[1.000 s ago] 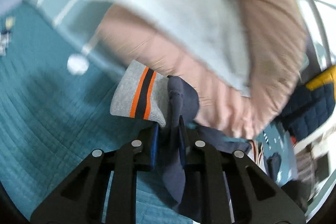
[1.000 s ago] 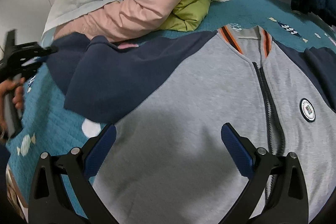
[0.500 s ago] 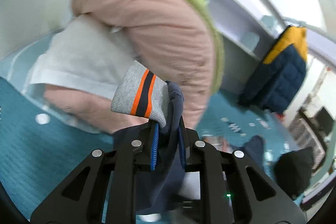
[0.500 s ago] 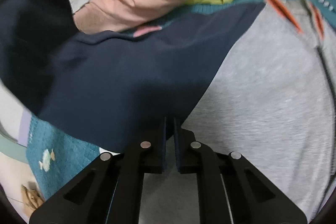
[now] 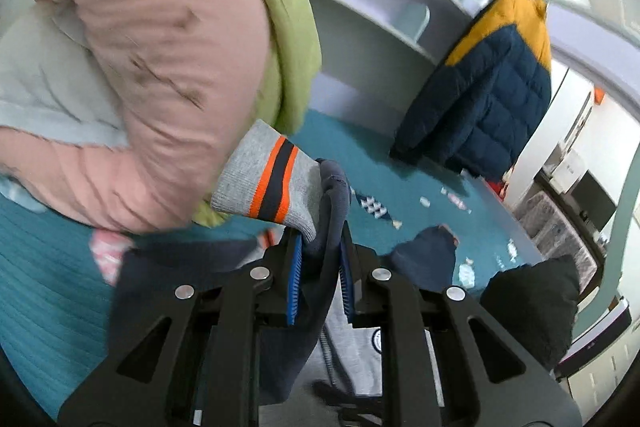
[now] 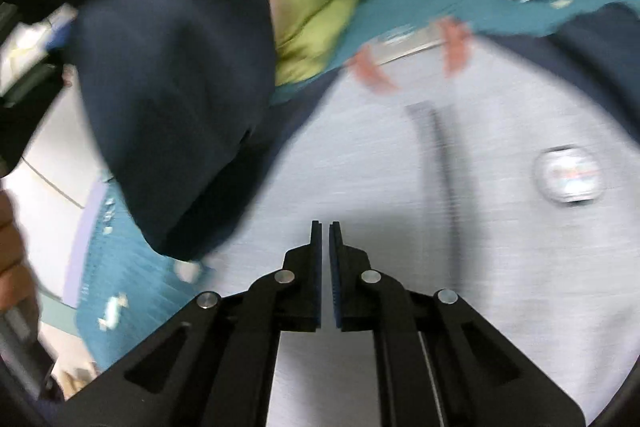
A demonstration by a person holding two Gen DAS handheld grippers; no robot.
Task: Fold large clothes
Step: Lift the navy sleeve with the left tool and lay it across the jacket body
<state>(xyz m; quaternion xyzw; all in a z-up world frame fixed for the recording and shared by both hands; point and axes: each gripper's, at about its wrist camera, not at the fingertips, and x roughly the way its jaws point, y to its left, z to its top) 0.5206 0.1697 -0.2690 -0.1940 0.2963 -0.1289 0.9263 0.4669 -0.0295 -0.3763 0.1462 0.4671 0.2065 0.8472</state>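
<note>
Two grippers are working over a teal bed point(image 5: 48, 291). The left gripper point(image 5: 320, 247) is clamping the navy sleeve point(image 5: 332, 195) just below its grey, orange-striped cuff point(image 5: 268, 183), lifted above the bedspread. The right gripper point(image 6: 325, 239) is hovering over the grey jacket point(image 6: 360, 167) lying flat mid-bed, jaws nearly together and parting slightly, nothing between them.
</note>
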